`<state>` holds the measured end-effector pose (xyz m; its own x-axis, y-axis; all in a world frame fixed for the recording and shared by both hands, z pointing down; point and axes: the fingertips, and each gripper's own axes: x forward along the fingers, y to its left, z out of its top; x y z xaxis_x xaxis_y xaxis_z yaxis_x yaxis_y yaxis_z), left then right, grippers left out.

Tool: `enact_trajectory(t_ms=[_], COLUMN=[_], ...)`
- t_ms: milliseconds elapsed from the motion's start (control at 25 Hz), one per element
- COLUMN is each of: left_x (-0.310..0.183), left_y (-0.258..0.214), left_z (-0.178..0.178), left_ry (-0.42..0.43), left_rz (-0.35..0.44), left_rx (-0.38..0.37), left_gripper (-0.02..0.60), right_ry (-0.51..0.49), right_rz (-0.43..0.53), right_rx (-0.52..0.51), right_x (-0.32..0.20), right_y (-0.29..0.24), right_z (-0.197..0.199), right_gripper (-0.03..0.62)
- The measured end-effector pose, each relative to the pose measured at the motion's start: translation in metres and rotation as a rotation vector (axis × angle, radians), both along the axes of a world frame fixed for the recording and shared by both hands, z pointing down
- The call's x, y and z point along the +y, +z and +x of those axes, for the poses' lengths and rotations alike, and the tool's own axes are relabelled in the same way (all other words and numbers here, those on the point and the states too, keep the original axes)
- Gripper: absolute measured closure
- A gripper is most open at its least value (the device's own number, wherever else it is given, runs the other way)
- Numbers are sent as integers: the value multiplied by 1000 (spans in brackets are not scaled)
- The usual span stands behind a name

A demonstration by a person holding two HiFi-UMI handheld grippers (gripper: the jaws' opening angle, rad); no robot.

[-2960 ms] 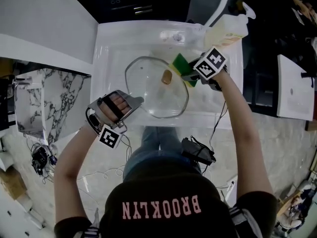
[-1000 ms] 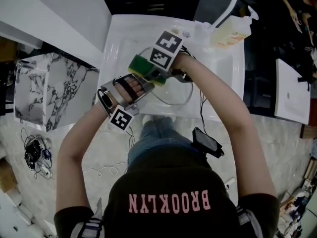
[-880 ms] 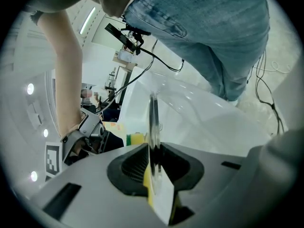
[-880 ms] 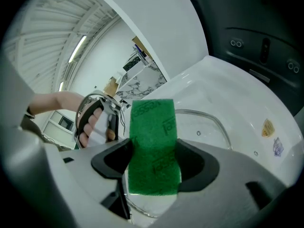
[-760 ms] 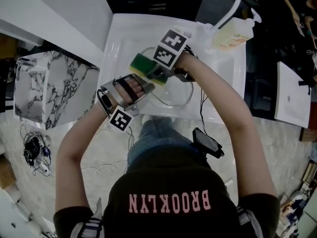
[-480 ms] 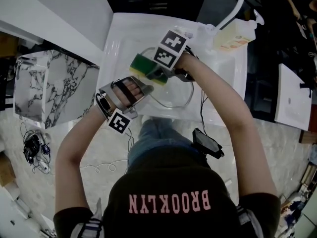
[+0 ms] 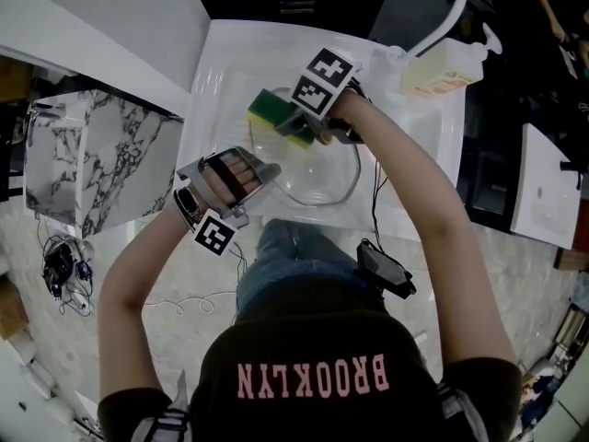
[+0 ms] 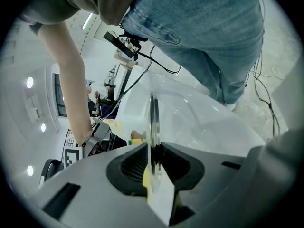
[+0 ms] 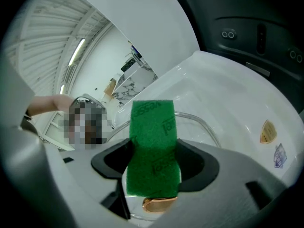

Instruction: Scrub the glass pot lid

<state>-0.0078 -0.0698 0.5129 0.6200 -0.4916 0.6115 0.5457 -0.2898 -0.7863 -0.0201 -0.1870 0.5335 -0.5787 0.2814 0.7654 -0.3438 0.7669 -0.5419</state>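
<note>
Left gripper [image 8: 154,167] — jaws pinched on the rim of the glass pot lid [image 7: 322,175], at the lid's 9 o'clock edge in the head view. The lid sits inside the white sink [image 7: 213,72]; its rim runs edge-on in the left gripper view. Right gripper [image 9: 153,175] — jaws clamped on a green-and-yellow sponge [image 9: 153,141], green face to its camera, over the lid's 11 o'clock rim; contact with the glass unclear. Copper-coloured lid knob [image 9: 159,204] just below the sponge. Soap bottle [image 7: 444,67] at the sink's 2 o'clock corner, beside the faucet [image 7: 448,12].
</note>
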Motion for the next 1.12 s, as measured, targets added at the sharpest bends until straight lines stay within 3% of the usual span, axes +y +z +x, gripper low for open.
enact_trajectory(t_ms=[440, 880, 1000, 1120], left_x=[5, 17, 24, 26], left_y=[-1, 0, 1, 1], left_z=[-13, -33, -36, -37], left_ry=[-13, -40, -46, -55], left_rz=[-10, -33, -44, -41], left_rx=[-10, -22, -16, -14], left_gripper=[506, 503, 503, 502], right_ry=[29, 143, 176, 140], right_rz=[-46, -63, -107, -145], right_rx=[15, 34, -1, 18], right_x=[-29, -50, -51, -39], right_y=[25, 43, 34, 32], right_z=[8, 10, 1, -6], right_gripper=[313, 313, 313, 313])
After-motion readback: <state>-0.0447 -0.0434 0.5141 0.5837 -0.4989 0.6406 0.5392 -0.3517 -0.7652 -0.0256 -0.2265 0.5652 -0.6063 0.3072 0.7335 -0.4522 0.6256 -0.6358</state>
